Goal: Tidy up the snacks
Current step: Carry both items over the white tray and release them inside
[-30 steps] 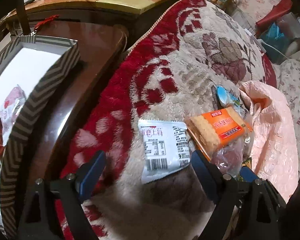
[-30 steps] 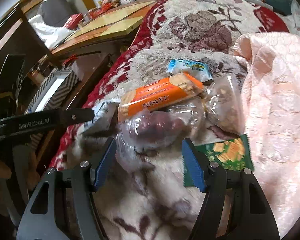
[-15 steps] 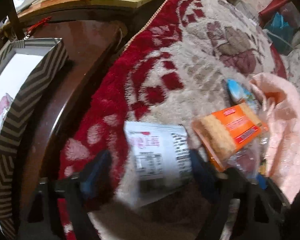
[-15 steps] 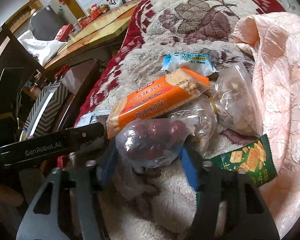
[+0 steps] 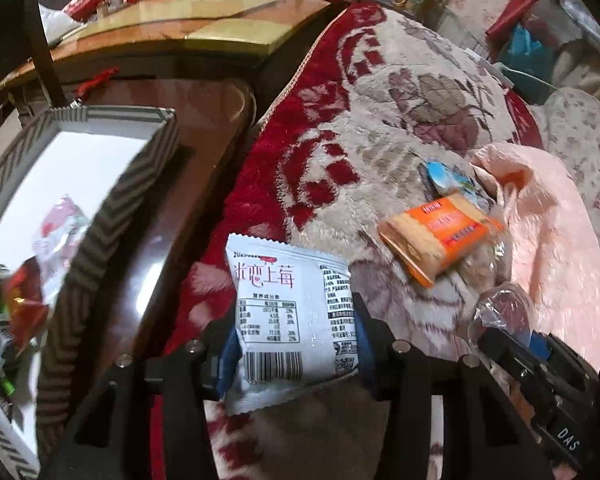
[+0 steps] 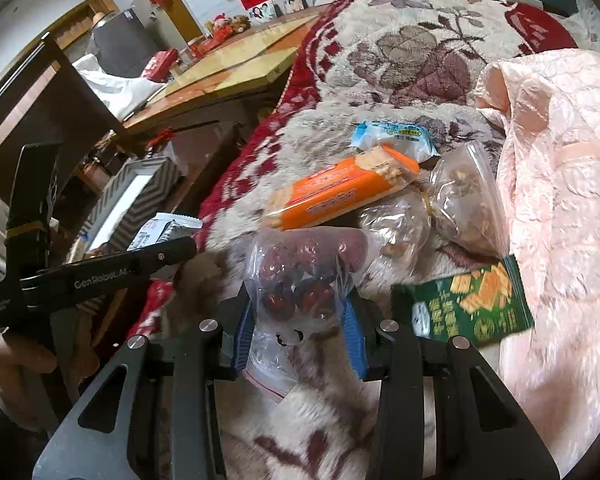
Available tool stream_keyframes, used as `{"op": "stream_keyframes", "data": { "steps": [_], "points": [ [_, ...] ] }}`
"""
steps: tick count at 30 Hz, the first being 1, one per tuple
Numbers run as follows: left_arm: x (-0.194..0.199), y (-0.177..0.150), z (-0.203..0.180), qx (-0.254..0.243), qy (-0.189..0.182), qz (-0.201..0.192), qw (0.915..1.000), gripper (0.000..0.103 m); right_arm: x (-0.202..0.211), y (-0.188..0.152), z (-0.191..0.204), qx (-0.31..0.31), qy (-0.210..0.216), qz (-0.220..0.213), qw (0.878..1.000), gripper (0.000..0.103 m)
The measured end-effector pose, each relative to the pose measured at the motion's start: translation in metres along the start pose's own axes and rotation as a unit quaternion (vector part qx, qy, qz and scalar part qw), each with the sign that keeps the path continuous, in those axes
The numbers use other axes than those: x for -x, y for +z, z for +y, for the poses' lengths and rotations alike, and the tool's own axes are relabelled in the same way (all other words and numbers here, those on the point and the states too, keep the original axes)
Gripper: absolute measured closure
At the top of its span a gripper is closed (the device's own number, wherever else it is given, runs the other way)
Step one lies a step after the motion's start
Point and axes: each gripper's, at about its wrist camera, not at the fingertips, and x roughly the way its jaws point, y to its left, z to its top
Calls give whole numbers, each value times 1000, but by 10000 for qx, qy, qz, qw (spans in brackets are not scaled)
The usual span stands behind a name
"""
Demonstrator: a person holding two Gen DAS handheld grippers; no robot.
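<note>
My left gripper has its jaws closing, and the blue pads press the sides of a white snack packet with a barcode, which lies tilted just over the blanket. The jaws of my right gripper are closing too, squeezing a clear bag of red dates between the pads. An orange cracker pack leans on the pile behind that bag. The striped box with a white inside holds several snacks at the left.
A blue-white packet, two clear bags of nuts and a green cracker packet lie on the red and cream blanket. A pink quilt bunches at the right. The box stands on a dark wooden ledge, with a table behind it.
Both pairs of jaws have narrowed from wide apart onto their snacks. The white packet now stands tilted between the left pads, and the date bag bulges between the right pads.
</note>
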Motion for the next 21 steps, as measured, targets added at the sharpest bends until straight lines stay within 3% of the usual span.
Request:
{"op": "stream_keyframes", "data": {
  "steps": [14,21],
  "points": [
    [56,-23,18,-248,410,-520,9975,52,15,-13,48,331,47,46,9994,65],
    [75,-28,42,-103,542,-698,9960,52,14,-13,79,588,130,114,9981,65]
  ]
}}
